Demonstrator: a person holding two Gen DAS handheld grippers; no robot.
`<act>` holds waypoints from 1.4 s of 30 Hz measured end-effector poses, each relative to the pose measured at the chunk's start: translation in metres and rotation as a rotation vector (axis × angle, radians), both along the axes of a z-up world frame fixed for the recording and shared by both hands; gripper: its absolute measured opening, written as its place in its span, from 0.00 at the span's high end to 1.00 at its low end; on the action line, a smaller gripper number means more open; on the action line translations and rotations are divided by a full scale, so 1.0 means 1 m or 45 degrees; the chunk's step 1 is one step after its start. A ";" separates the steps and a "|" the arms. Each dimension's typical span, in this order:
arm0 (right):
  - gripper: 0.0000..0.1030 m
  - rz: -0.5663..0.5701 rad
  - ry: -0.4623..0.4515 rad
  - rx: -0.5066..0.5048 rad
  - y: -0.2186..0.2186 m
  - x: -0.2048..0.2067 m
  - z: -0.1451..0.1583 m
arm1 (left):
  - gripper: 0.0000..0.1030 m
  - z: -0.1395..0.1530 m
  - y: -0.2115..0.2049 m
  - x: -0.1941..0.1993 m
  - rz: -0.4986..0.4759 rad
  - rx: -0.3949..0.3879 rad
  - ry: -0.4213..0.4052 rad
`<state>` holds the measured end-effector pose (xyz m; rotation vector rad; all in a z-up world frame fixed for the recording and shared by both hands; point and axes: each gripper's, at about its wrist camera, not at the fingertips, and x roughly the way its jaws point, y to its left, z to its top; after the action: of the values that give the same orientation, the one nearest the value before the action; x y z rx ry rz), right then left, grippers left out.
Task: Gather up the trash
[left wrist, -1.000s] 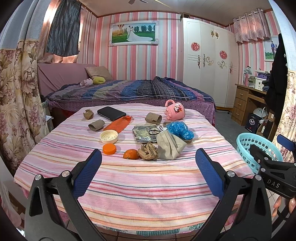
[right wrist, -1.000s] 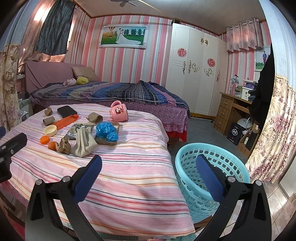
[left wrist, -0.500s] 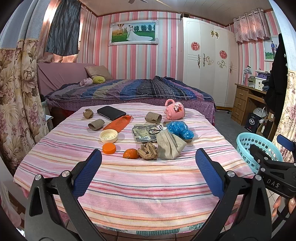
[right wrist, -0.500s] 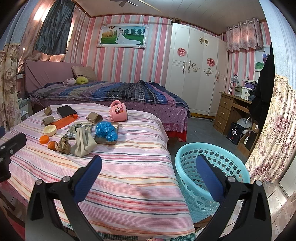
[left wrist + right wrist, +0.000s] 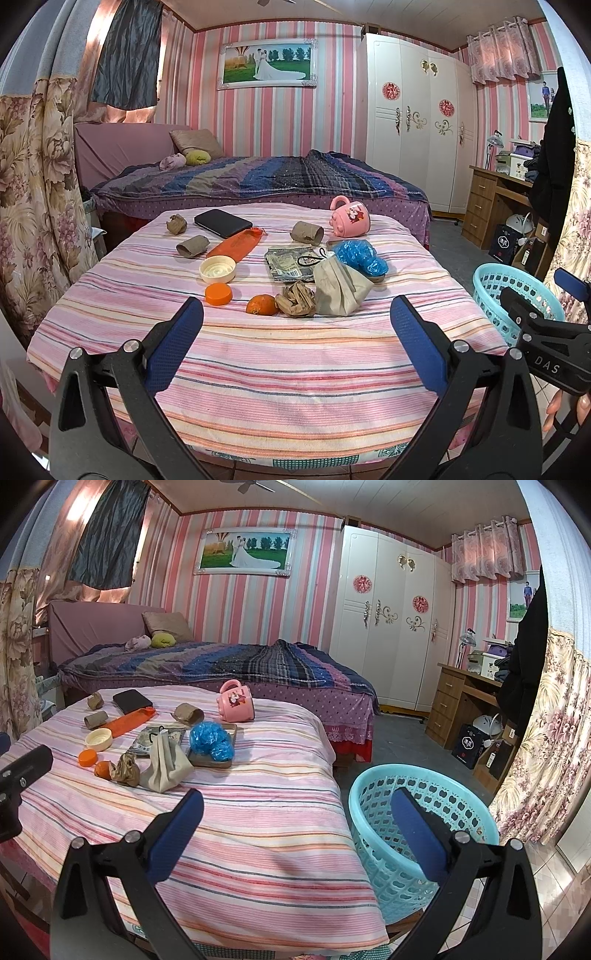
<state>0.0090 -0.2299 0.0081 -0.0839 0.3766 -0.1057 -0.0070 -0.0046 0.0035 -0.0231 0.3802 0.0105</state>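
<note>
A round table (image 5: 280, 369) under a pink striped cloth fills the foreground, standing at the foot of a bed, and everything to be cleared lies in a loose cluster on its far half, within reach from the near edge where both tools wait. Off the table's right side a turquoise basket (image 5: 436, 812) stands on the floor, seemingly bare inside, likely set there as the bin so that scraps can be carried a short way and dropped over the rim. The left gripper (image 5: 295, 347) hovers above the near part of the cloth with its blue pads spread wide and nothing between them; the right gripper (image 5: 295, 830) is just as wide and bare, straddling the table edge and the basket. Neither touches anything, so collecting looks not yet begun. Among the clutter, the crumpled beige paper bag (image 5: 341, 288) is the bulkiest scrap, with a blue plastic wad (image 5: 360, 256) behind it and a foil wrapper (image 5: 286, 260) lying flat beside. Cardboard tubes (image 5: 307, 232) lie further back. Nearest the left gripper are a brown paper crumple (image 5: 295, 303), an orange peel (image 5: 261, 305) touching it, and an orange cap (image 5: 218, 294); these seem the easiest first picks. The pink mug (image 5: 350, 221) and dark phone (image 5: 222, 223) probably are keepers, not trash.
</note>
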 end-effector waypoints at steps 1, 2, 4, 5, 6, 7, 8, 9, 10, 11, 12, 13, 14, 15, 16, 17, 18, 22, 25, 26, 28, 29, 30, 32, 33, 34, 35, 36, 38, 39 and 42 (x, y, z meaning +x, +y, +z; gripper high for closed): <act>0.04 0.000 0.000 0.000 0.001 0.000 0.000 | 0.05 0.000 0.000 0.000 0.001 0.000 -0.001; 0.04 -0.001 0.000 0.000 -0.001 0.000 0.000 | 0.05 0.000 0.000 0.001 0.002 0.000 -0.001; 0.04 -0.001 -0.001 -0.002 0.001 0.000 0.000 | 0.05 0.000 0.001 0.000 0.001 -0.001 0.000; 0.04 0.000 -0.001 -0.001 0.000 0.000 0.000 | 0.05 0.000 0.001 0.001 0.001 -0.002 0.001; 0.04 0.000 0.000 -0.001 0.000 0.000 0.000 | 0.05 0.000 0.000 0.001 0.002 -0.001 0.001; 0.04 0.000 -0.001 -0.002 0.001 0.000 0.000 | 0.05 0.000 0.000 0.001 0.002 -0.001 0.000; 0.04 0.000 0.000 -0.004 -0.001 0.000 0.000 | 0.05 0.000 0.000 0.000 0.002 -0.001 0.000; 0.04 -0.001 0.000 -0.003 -0.001 0.000 0.000 | 0.05 -0.001 0.000 0.001 0.002 -0.001 0.000; 0.04 -0.001 0.000 -0.002 0.000 0.000 0.000 | 0.05 -0.001 -0.001 0.000 0.002 -0.001 0.000; 0.04 0.000 0.000 -0.001 0.000 0.000 0.000 | 0.05 -0.001 0.000 0.001 0.002 0.000 0.001; 0.04 -0.001 0.000 0.000 0.000 0.000 0.000 | 0.05 -0.001 0.000 0.001 0.002 -0.001 0.002; 0.04 -0.001 0.000 -0.001 0.000 0.000 0.000 | 0.05 -0.001 -0.001 0.000 0.001 -0.001 0.003; 0.04 -0.001 0.002 0.000 -0.003 -0.002 0.001 | 0.05 -0.001 0.000 0.000 0.000 -0.001 0.004; 0.04 -0.001 0.004 0.002 -0.006 -0.003 0.002 | 0.05 -0.003 -0.001 0.000 -0.002 0.000 0.005; 0.04 -0.002 0.006 0.003 -0.007 -0.003 0.001 | 0.05 -0.003 -0.001 0.000 -0.001 0.001 0.004; 0.04 -0.005 0.009 0.005 -0.008 -0.002 -0.002 | 0.05 -0.003 -0.001 0.000 -0.001 0.001 0.005; 0.04 -0.009 0.010 0.006 -0.009 -0.002 -0.003 | 0.05 -0.003 -0.002 -0.001 0.000 0.001 0.005; 0.04 -0.014 0.007 0.001 -0.008 -0.002 -0.002 | 0.05 -0.005 -0.001 0.000 0.002 0.000 0.009; 0.04 -0.019 0.006 0.001 -0.006 0.000 -0.001 | 0.05 -0.006 0.000 0.001 0.009 -0.003 0.012; 0.04 -0.021 0.005 0.001 -0.007 0.001 -0.001 | 0.05 -0.007 0.000 0.001 0.011 -0.004 0.013; 0.04 -0.026 0.002 -0.002 -0.006 0.001 0.000 | 0.05 -0.005 0.002 0.002 0.020 0.002 0.012; 0.04 -0.030 -0.001 -0.001 -0.007 0.001 0.001 | 0.05 -0.004 0.003 0.003 0.024 0.006 0.011; 0.04 -0.030 0.001 0.002 -0.006 0.003 0.001 | 0.05 -0.003 0.004 0.003 0.027 0.008 0.009; 0.04 -0.033 0.008 0.009 -0.008 0.006 0.004 | 0.05 -0.001 0.005 0.004 0.035 0.015 0.007; 0.04 -0.034 0.009 0.009 -0.007 0.007 0.005 | 0.05 0.000 0.006 0.005 0.039 0.017 0.007; 0.04 -0.036 0.008 0.011 -0.007 0.008 0.007 | 0.05 0.001 0.008 0.007 0.041 0.015 0.008; 0.04 -0.035 0.004 0.018 -0.007 0.010 0.011 | 0.05 0.003 0.010 0.008 0.044 0.013 0.008; 0.04 -0.033 0.002 0.019 -0.007 0.011 0.013 | 0.05 0.005 0.012 0.009 0.048 0.012 0.008; 0.04 -0.028 -0.006 0.008 -0.004 0.015 0.020 | 0.05 0.009 0.015 0.011 0.059 0.009 0.009; 0.04 -0.026 -0.007 0.005 -0.003 0.017 0.023 | 0.05 0.012 0.017 0.013 0.063 0.004 0.010; 0.04 -0.010 -0.017 0.016 -0.002 0.023 0.032 | 0.05 0.021 0.024 0.020 0.069 0.003 0.006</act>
<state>0.0321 -0.2317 0.0400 -0.0692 0.3641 -0.1113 0.0126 0.0190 0.0240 -0.0314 0.3843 0.0647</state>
